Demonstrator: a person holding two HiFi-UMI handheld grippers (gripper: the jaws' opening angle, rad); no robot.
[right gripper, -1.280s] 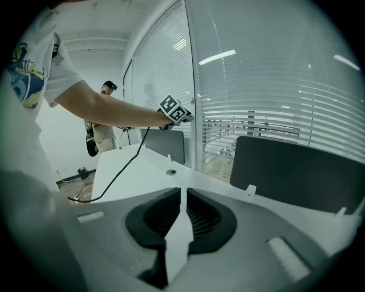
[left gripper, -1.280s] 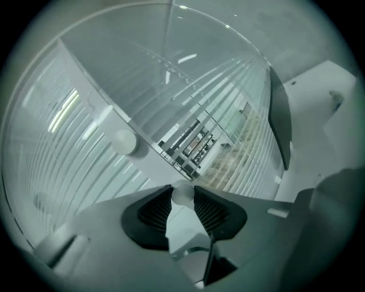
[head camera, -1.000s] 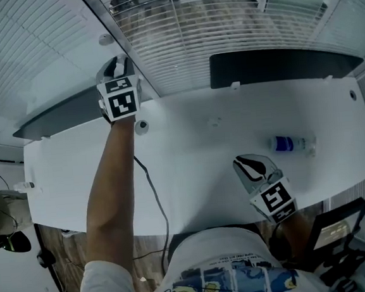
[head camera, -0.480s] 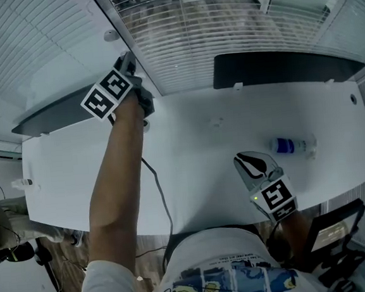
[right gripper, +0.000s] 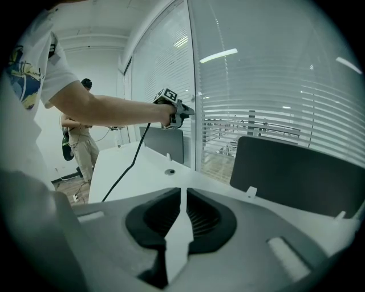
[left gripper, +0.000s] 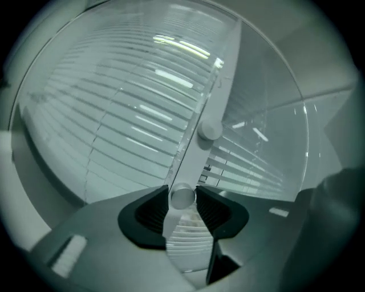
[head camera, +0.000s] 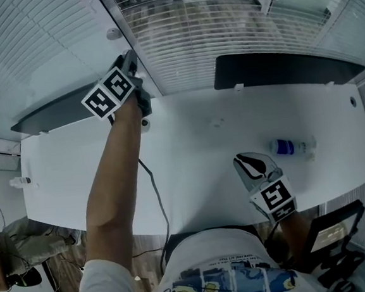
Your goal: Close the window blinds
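At the window end of the white desk (head camera: 197, 172), the head view shows the left gripper (head camera: 129, 61) held out on a straight arm to the window post (head camera: 108, 9), rolled so its marker cube tilts. The window blinds (head camera: 223, 30) hang behind the glass on both sides of that post, their slats apart. The right gripper (head camera: 251, 166) hovers low over the near edge of the desk, well apart from a bottle (head camera: 289, 144) lying beside it.

In the left gripper view, a round knob (left gripper: 182, 195) on the post stands between the jaws. They have just been easing apart, yet both pads (left gripper: 151, 212) look to touch its sides. A second knob (left gripper: 209, 130) sits higher on the post.

In the right gripper view, the jaws are drawn together to a thin slit with nothing between them. Beyond them is a dark panel (right gripper: 291, 171) at the desk's far edge.
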